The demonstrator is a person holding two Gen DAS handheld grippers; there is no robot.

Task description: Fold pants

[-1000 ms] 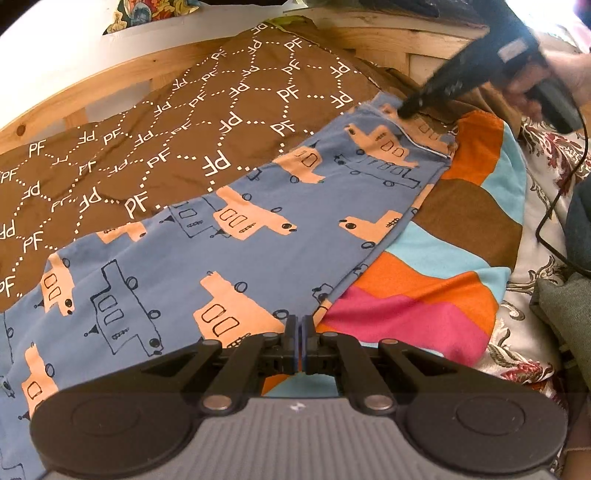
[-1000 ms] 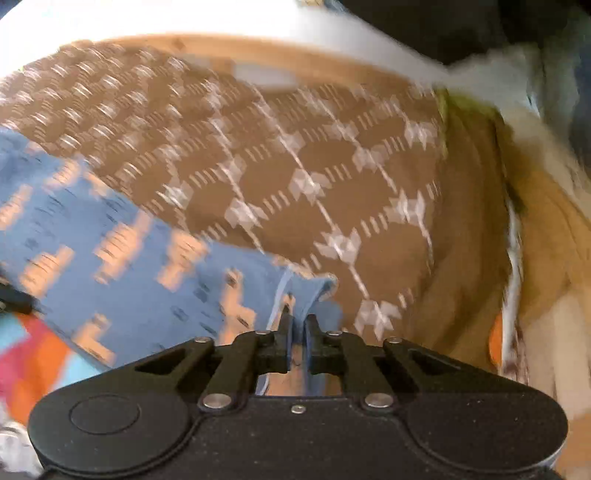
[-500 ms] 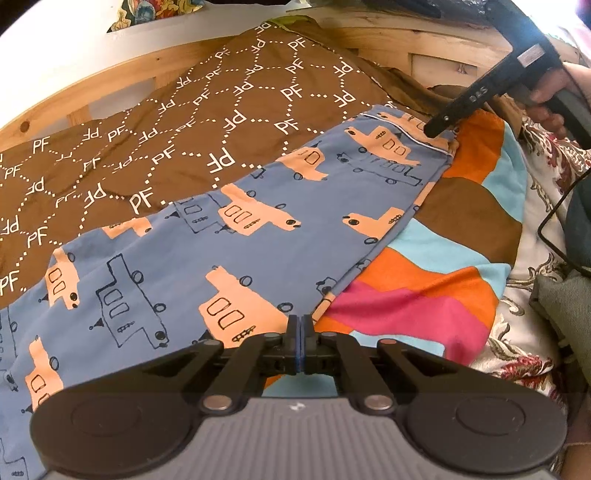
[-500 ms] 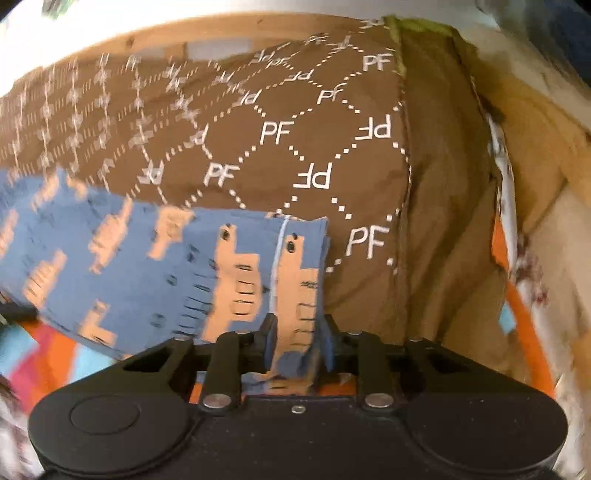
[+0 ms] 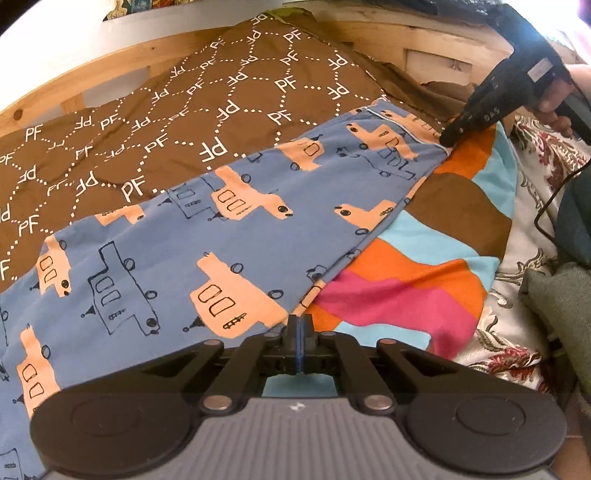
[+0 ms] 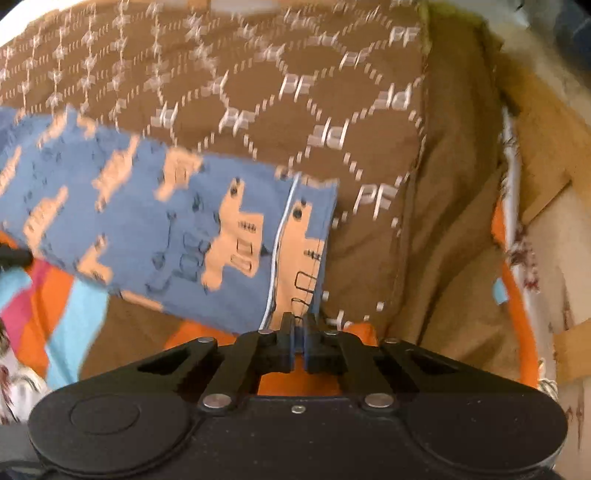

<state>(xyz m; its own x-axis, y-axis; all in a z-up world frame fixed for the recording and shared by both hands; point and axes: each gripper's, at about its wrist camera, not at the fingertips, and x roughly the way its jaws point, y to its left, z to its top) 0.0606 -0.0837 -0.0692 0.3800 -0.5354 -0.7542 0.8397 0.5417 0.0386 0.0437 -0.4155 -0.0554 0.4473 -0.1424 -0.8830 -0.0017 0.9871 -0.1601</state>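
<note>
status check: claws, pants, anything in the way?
Left claw shut on pants edge. Right claw closing on the hem corner. Pants flat across brown quilt and striped blanket. Nothing blocking.

Matt cloth pants [image 5: 229,236]; bare wooden bed frame [image 5: 369,33].

A bed is seen, framed in pale knotty wood: the headboard rail [image 5: 92,85] runs along the far side, with a white wall [image 5: 66,44] above it. A brown quilt [image 5: 229,92] printed with white "PF" letters in dotted hexagons is spread over the mattress. Beside it a blanket [image 5: 424,280] in orange, pink, turquoise and brown bands is laid, and under that a white floral sheet [image 5: 532,206] (red and grey sprigs) is visible. Bright daylight is cast from the upper right. A strip of reddish floor [image 5: 576,424] is glimpsed at the lower right.
</note>
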